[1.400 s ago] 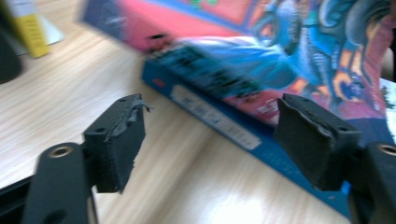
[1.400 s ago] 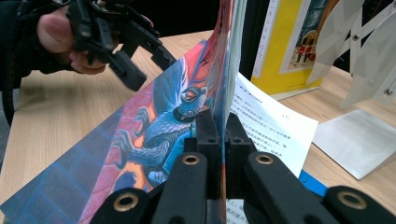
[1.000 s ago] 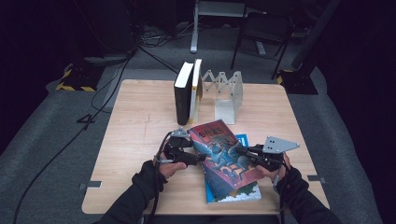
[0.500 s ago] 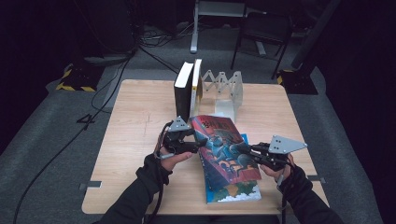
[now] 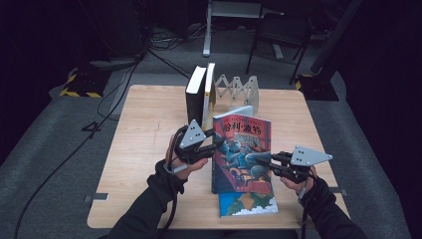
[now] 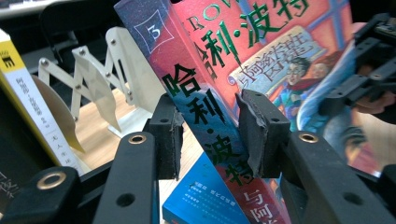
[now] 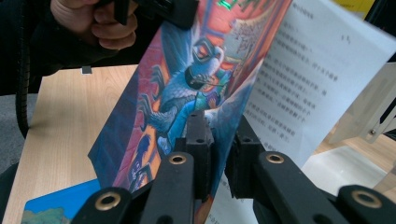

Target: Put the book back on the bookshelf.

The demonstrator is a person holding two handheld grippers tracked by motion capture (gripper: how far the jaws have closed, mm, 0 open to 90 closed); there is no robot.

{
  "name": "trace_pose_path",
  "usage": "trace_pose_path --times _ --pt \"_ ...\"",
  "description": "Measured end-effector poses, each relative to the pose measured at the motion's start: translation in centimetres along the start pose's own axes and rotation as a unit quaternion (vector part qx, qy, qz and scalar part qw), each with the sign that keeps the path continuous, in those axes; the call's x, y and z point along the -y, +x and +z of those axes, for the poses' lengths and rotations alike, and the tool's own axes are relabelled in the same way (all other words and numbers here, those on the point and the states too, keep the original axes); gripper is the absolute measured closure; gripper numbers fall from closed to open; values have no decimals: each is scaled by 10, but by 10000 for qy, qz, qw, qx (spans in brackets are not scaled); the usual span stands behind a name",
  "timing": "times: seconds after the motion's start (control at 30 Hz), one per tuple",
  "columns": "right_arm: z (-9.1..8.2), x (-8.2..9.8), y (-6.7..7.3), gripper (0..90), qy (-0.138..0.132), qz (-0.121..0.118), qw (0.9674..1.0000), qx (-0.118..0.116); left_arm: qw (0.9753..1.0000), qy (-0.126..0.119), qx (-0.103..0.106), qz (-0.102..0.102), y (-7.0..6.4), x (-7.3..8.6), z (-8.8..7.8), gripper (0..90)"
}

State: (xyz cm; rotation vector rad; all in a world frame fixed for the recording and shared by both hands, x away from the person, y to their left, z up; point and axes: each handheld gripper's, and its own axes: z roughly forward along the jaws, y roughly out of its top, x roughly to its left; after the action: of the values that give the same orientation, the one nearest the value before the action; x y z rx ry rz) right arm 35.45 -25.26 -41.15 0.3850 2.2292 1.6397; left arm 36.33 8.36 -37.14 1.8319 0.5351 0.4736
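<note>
A colourful paperback (image 5: 241,149) stands upright over a blue book (image 5: 247,204) that lies flat near the table's front edge. My left gripper (image 5: 211,144) has just been closing on the paperback's spine. In the left gripper view its pads (image 6: 170,135) press the spine (image 6: 205,116) from both sides. My right gripper (image 5: 263,164) is shut on the front cover's outer edge. In the right gripper view that cover (image 7: 187,79) is pinched between the jaws, with a white text page (image 7: 303,79) fanned out behind it.
A white accordion book rack (image 5: 239,89) stands at the back of the wooden table (image 5: 144,129), with a black book (image 5: 195,97) and a white-and-yellow one (image 5: 210,94) upright at its left end. Cables and a chair lie beyond the far edge.
The paperback lay tilted on the blue book; now it stands upright and higher. My left gripper rose and closed on its spine. The right gripper kept its grip on the cover.
</note>
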Motion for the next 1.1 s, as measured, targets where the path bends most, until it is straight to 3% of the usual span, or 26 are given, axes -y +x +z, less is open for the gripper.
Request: trace_pose_path --times 0.27,0.4,0.5,0.6,0.83,1.0,1.1 --pt "-2 3 -1 771 42 9 9999 122 9989 -137 312 310 -14 1 -16 645" --pt "-3 4 -2 694 53 18 9998 188 9979 -174 517 338 -20 1 -23 660" --pt "-4 4 -3 616 102 0 9992 378 9974 -217 601 329 -23 2 -25 670" --pt "-4 4 -7 510 95 113 9985 536 9960 -193 745 446 -30 1 -28 680" --pt "1 3 -8 459 115 116 9989 447 9947 -166 889 498 -39 2 -34 690" --pt "8 1 -9 365 76 78 9995 281 9935 -162 1006 510 -42 2 -35 684" --pt "12 0 -11 328 59 182 9997 154 9932 -164 1028 522 -42 3 -35 675"
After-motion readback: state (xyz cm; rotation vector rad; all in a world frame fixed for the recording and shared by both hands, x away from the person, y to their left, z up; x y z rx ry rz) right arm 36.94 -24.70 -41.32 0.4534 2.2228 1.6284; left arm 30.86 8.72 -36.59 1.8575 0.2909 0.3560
